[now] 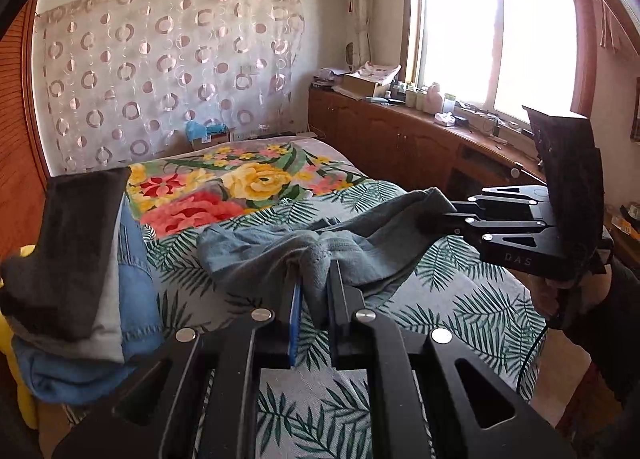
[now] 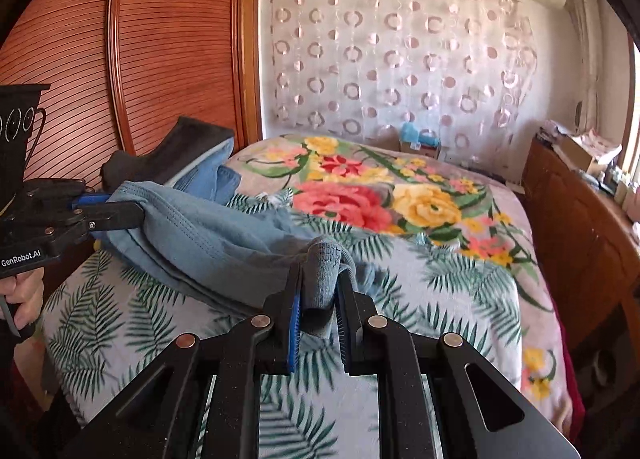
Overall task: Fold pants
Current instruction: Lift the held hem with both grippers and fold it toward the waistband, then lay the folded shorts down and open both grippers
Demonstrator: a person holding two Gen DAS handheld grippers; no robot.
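In the left wrist view, a stack of folded clothes (image 1: pixel 76 279) sits at 9 o'clock on the bed (image 1: pixel 460 319), dark fabric on top of grey and denim layers. At centre, the left claw (image 1: pixel 314 299) is closed tight on a bunched edge of the grey-blue pants (image 1: pixel 280 255), which stretch across the leaf-print cover toward 3 o'clock. There the right claw (image 1: pixel 434 219) pinches the other end of the garment, lifted off the bed.

In the right wrist view, the left claw (image 2: pixel 132 209) at 9 o'clock grips the pants (image 2: pixel 208 235) by a stitched hem. The cloth sags from there toward centre, where the right claw (image 2: pixel 320 299) is clamped on a gathered fold. A floral blanket (image 2: pixel 380 195) lies beyond, toward 1 o'clock.
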